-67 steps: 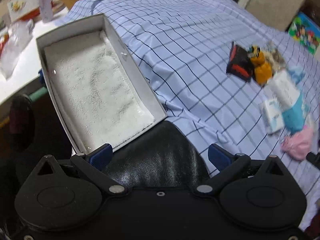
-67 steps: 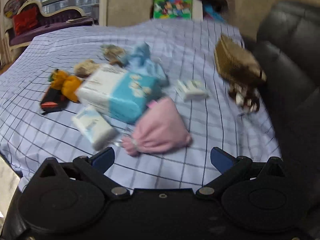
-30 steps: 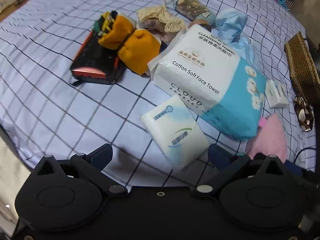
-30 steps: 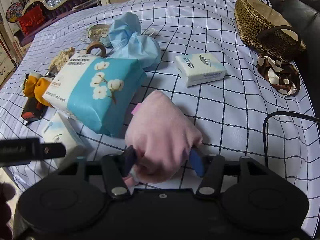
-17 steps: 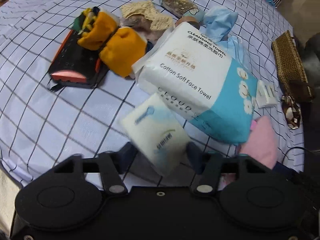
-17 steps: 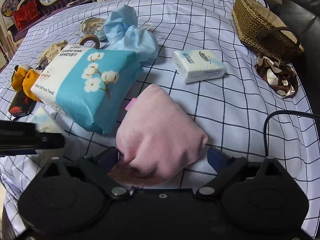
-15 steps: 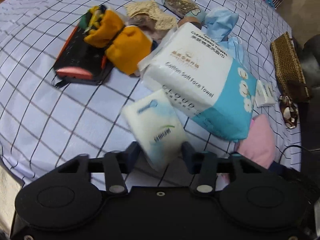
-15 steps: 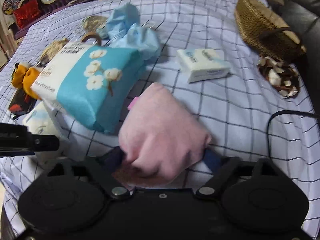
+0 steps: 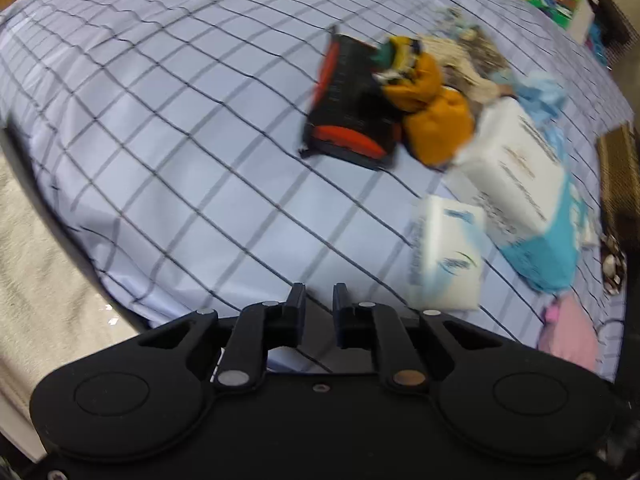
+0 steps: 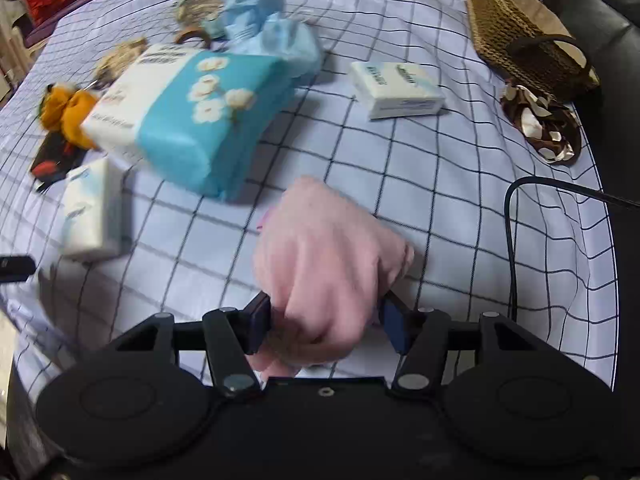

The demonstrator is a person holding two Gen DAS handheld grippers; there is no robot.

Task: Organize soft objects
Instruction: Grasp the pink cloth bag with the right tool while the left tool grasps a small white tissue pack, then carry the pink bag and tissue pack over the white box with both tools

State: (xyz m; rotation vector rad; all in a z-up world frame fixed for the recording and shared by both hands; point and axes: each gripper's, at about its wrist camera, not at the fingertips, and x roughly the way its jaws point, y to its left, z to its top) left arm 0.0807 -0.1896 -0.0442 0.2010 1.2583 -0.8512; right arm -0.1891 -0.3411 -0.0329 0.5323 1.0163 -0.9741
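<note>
My left gripper (image 9: pixel 319 300) is shut with nothing between its fingers, over the near edge of the checked blue cloth (image 9: pixel 180 120). The small white tissue pack (image 9: pixel 448 252) lies free on the cloth to its right. Beyond it are the large blue-and-white face towel pack (image 9: pixel 520 184), an orange plush (image 9: pixel 432 120) and a black-and-red pouch (image 9: pixel 352 120). In the right wrist view my right gripper (image 10: pixel 326 322) is closing its jaws on the pink cloth (image 10: pixel 328 264), and both pads press its sides.
A second tissue pack (image 10: pixel 398 88), crumpled light-blue fabric (image 10: pixel 272 28), a woven basket (image 10: pixel 520 32) and a brown-and-white scrunchie (image 10: pixel 540 128) lie farther back. A black cable (image 10: pixel 512 216) runs along the right. Beige carpet (image 9: pixel 32 280) shows past the cloth's left edge.
The left gripper closed on the small tissue pack, then shut fully without it and swung left. The right gripper's jaws opened briefly and have closed in on the pink cloth again.
</note>
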